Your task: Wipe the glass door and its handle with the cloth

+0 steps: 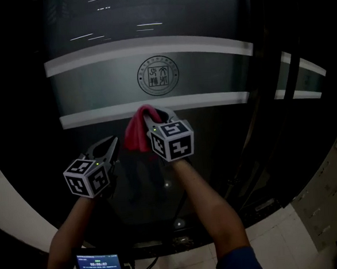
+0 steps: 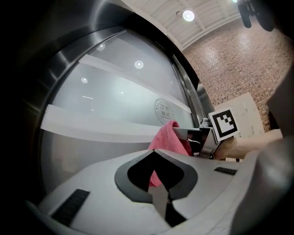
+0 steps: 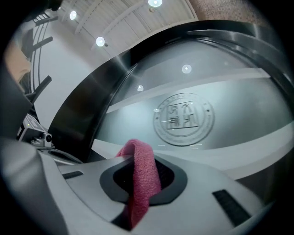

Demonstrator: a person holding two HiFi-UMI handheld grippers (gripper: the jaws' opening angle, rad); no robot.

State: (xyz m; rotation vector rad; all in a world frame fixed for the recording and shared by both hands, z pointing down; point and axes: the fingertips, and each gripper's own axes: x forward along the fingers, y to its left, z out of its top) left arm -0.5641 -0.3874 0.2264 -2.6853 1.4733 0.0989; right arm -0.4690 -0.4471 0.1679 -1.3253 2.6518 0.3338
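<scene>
Frosted glass door (image 1: 198, 71) ahead: outstretched right tongs (image 1: 154, 117) clamp pink cloth (image 1: 135, 136); left tongs (image 1: 111, 143) hang closed, lower.

fuzzy pink cloth (image 3: 140, 176), glossy glass door (image 1: 151, 57)

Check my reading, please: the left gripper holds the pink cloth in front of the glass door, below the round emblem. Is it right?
Not quite. The right gripper holds the pink cloth, its jaws shut on it, as the right gripper view shows. The rest stands: the cloth is in front of the glass door, below the round emblem.
</scene>
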